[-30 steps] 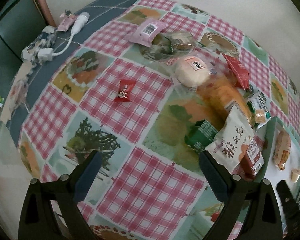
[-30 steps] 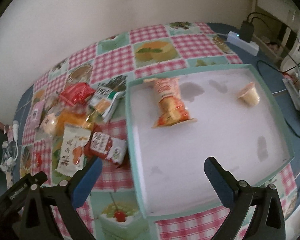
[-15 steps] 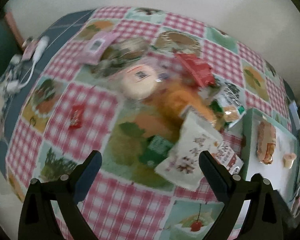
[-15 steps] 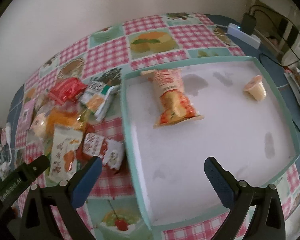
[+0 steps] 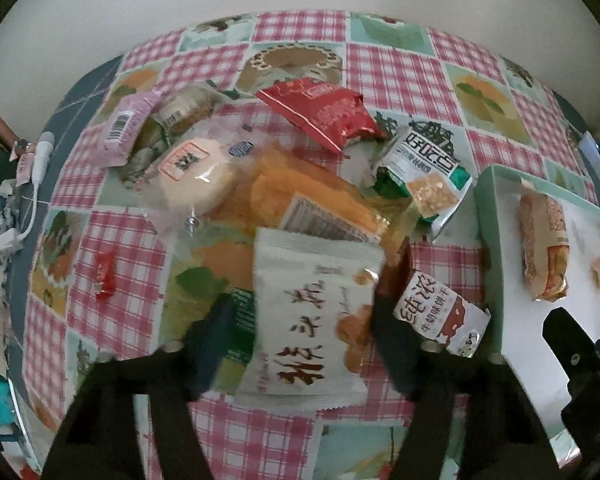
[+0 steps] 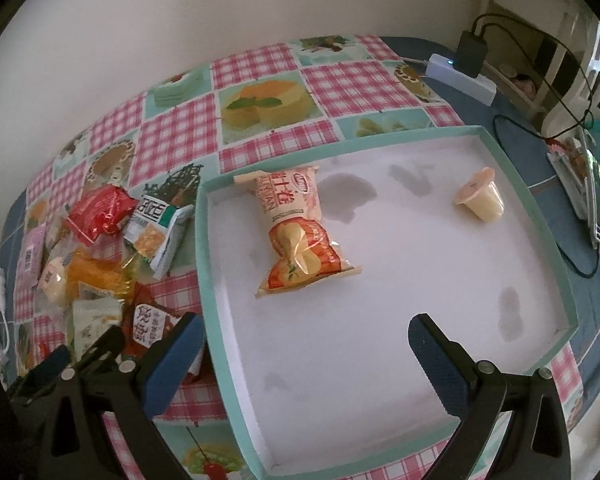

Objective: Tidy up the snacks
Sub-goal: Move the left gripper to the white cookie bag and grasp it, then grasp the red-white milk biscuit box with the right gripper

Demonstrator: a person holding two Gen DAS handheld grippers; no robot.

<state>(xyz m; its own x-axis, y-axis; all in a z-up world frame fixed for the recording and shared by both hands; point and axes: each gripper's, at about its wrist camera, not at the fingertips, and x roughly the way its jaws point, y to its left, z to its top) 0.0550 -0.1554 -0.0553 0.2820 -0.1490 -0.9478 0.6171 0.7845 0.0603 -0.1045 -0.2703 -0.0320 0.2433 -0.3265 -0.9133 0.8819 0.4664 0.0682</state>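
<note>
Snacks lie heaped on the counter [image 5: 392, 76], which wears a pink-checked cloth with cake pictures, and the heap fills the middle of the left wrist view. Nearest the camera is a white packet [image 5: 308, 320] with brown characters, lying between the two fingers of the left gripper [image 5: 300, 328]; the jaws stand wide open on either side of it, and the blur there hides whether either finger touches it. Just right of that packet lies a red-and-white biscuit pack [image 5: 436, 312], and peeping from under its left edge is a green pack [image 5: 242, 312]. Above them sit an orange bag [image 5: 300, 196], a round pale bun [image 5: 198, 184] in clear wrap, a red pouch [image 5: 324, 112], a green-and-white cracker pack [image 5: 424, 168] and, at upper left, a pink wrapper [image 5: 126, 128]. A small red candy [image 5: 104, 272] lies apart at centre left. At the right edge of that view is a shallow box [image 6: 204, 264] with a teal rim and white floor; in the right wrist view it fills the centre and holds an orange egg-roll bag [image 6: 296, 236] lying lengthwise towards its upper left, and a small jelly cup [image 6: 480, 196] tipped on its side well apart at upper right. The right gripper [image 6: 300, 344] hovers over the box's near part, jaws wide open and holding nothing. A white power strip [image 6: 460, 76] with a black plug sits at upper right.
</note>
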